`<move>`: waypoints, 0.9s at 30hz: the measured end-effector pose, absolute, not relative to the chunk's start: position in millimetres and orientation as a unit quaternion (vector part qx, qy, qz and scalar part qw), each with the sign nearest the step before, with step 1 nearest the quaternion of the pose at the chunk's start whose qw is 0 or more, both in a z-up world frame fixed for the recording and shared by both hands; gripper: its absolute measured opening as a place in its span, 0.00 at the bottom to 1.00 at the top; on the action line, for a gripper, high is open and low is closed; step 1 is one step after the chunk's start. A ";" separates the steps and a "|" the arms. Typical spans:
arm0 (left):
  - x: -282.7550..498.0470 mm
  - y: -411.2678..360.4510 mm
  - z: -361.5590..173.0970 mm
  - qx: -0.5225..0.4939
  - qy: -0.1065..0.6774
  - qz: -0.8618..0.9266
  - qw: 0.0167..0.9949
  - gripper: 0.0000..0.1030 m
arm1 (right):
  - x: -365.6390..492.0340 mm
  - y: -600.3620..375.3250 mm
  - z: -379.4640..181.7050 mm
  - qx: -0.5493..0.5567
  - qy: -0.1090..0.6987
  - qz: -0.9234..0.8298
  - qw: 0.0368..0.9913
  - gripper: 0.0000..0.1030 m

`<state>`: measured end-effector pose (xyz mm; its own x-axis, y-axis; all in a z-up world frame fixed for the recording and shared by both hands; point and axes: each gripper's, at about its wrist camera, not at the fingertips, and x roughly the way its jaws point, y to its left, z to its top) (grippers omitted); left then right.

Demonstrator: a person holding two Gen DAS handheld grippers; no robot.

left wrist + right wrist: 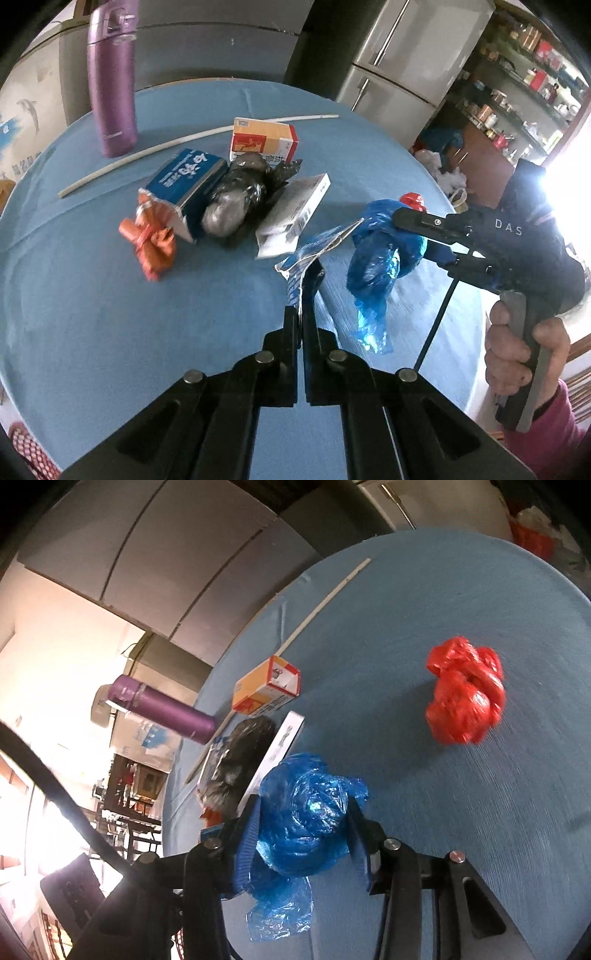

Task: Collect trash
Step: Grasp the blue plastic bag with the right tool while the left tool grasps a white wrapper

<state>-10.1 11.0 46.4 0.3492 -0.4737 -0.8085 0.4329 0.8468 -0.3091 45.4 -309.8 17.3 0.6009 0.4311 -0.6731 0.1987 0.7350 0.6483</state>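
In the left wrist view my left gripper (306, 288) is shut on a thin blue-and-white wrapper (303, 254), lifted off the blue tablecloth (110, 314). To its right, my right gripper (406, 236) is shut on a crumpled blue plastic bag (376, 243) that dangles below its fingers. The right wrist view shows the same blue bag (295, 786) squeezed between the pads of the right gripper (304, 812). A crumpled red plastic bag (463, 690) lies on the cloth beyond it. A pile of trash sits mid-table: a black bag (236, 195), a blue box (188, 181), an orange wrapper (151, 240).
A white box (295, 214) and an orange-white medicine box (264, 138) lie by the pile. A purple flask (110, 81) stands at the far left, with a long white stick (177, 142) beside it. A fridge (406, 48) and shelves stand behind the table.
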 end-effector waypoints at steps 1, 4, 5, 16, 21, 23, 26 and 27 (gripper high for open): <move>-17.4 17.1 50.1 -0.024 0.498 -0.274 0.822 0.02 | 39.5 -308.8 20.6 0.357 0.439 0.075 0.821 0.46; -32.6 31.3 58.6 -0.034 0.498 -0.258 0.827 0.02 | 23.9 -303.3 30.3 0.346 0.434 0.086 0.827 0.46; -38.4 36.5 62.4 -0.035 0.496 -0.251 0.830 0.02 | 17.6 -300.1 34.1 0.341 0.433 0.089 0.830 0.46; -105.4 103.3 106.0 -0.047 0.455 -0.171 0.873 0.02 | -14.8 -256.5 64.0 0.313 0.425 0.140 0.838 0.46; -129.6 137.1 110.0 -0.059 0.449 -0.128 0.882 0.02 | -21.0 -224.7 74.4 0.290 0.426 0.173 0.839 0.46; -136.1 147.5 108.7 -0.064 0.450 -0.113 0.884 0.02 | -23.0 -211.2 77.5 0.280 0.427 0.187 0.839 0.46; -148.2 167.8 105.8 -0.065 0.450 -0.083 0.887 0.02 | -24.9 -189.0 80.9 0.263 0.432 0.208 0.837 0.46; -150.8 172.5 104.5 -0.065 0.451 -0.077 0.887 0.02 | -24.4 -181.5 81.3 0.259 0.434 0.215 0.836 0.46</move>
<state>-150.8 172.5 104.5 0.5808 -0.1951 -0.7903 0.0778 0.9797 -0.1847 -24.4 -181.5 81.3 0.5310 0.5841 -0.6138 -0.1356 0.7736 0.6189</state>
